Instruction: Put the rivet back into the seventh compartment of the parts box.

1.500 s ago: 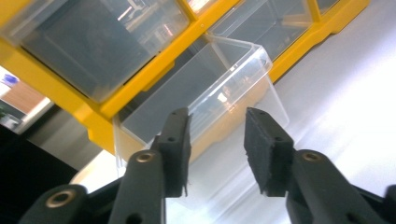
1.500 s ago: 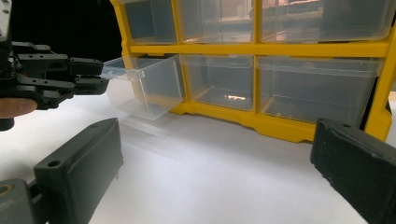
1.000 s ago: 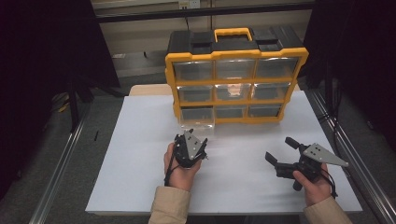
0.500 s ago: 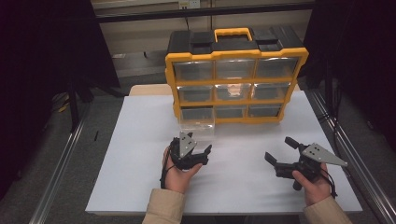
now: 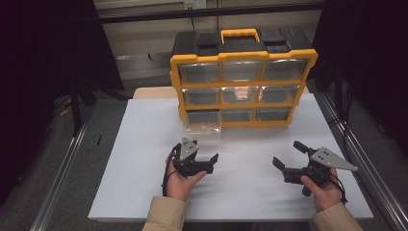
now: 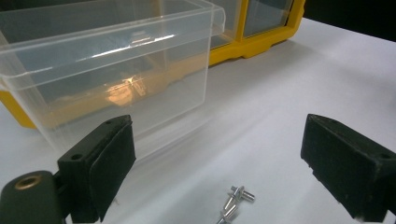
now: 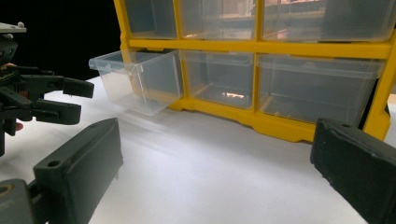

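Observation:
A yellow organiser [image 5: 243, 62] with clear drawers stands at the back of the white table. Its bottom-left clear drawer [image 5: 203, 127] [image 6: 107, 79] [image 7: 140, 79] is pulled out onto the table. My left gripper [image 5: 204, 156] [image 6: 219, 126] sits just in front of that drawer. Its jaws have just been opening and now stand wide open. Small silver screws [image 6: 236, 200] lie loose on the table between them, touched by neither pad. My right gripper [image 5: 287, 153] [image 7: 217, 128] rests open and holds nothing at the right, facing the organiser's lower drawers.
The white table top [image 5: 144, 144] has bare room to the left of my left hand and between the two hands. Metal rails [image 5: 62, 173] run along both sides of the table. The surroundings are dark.
The left gripper's jaws have spread wider apart and the hand has drawn back slightly from the drawer. The right hand and gripper have not moved.

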`<state>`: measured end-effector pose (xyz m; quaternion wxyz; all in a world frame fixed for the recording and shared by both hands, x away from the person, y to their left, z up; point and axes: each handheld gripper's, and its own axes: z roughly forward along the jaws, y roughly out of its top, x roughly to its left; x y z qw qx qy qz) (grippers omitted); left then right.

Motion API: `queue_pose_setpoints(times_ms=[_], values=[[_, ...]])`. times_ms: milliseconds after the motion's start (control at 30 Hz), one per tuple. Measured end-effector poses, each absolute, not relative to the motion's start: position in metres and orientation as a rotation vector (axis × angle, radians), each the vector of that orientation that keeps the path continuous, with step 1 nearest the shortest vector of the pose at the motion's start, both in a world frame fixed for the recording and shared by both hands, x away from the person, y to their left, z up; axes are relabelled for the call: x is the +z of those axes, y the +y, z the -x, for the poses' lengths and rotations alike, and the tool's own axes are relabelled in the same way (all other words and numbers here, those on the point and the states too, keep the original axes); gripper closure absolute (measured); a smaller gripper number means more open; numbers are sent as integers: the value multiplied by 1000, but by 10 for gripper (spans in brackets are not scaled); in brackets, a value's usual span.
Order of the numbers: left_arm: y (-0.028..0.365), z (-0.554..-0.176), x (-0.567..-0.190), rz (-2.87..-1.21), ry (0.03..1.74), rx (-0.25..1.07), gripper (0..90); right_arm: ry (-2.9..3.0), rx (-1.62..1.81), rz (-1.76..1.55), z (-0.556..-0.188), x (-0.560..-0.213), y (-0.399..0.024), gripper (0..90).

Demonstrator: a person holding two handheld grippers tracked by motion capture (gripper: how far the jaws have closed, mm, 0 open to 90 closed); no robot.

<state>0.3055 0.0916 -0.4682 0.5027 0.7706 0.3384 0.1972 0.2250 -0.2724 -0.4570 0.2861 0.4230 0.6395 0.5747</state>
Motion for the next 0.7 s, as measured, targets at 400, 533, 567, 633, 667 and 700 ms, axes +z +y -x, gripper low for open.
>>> queue_pose_setpoints(times_ms=[400, 533, 567, 633, 667, 700], values=[[98, -308, -465, -1917, 820, 438, 197, 1716, 1543, -1109, -225, -456, -272, 19], [100, -309, -467, -1950, 825, 410, 271, 1722, 1539, -1102, -225, -456, -273, 19], [100, -310, -467, -1958, 825, 406, 290, 1720, 1537, -1100, -225, -456, -273, 19], [101, -310, -469, -1972, 824, 399, 326, 1711, 1541, -1113, -224, -456, -272, 19], [101, -310, -470, -1972, 830, 380, 336, 1709, 1541, -1108, -225, -456, -272, 19], [101, -310, -470, -1976, 838, 367, 349, 1708, 1543, -1111, -225, -456, -272, 19]])
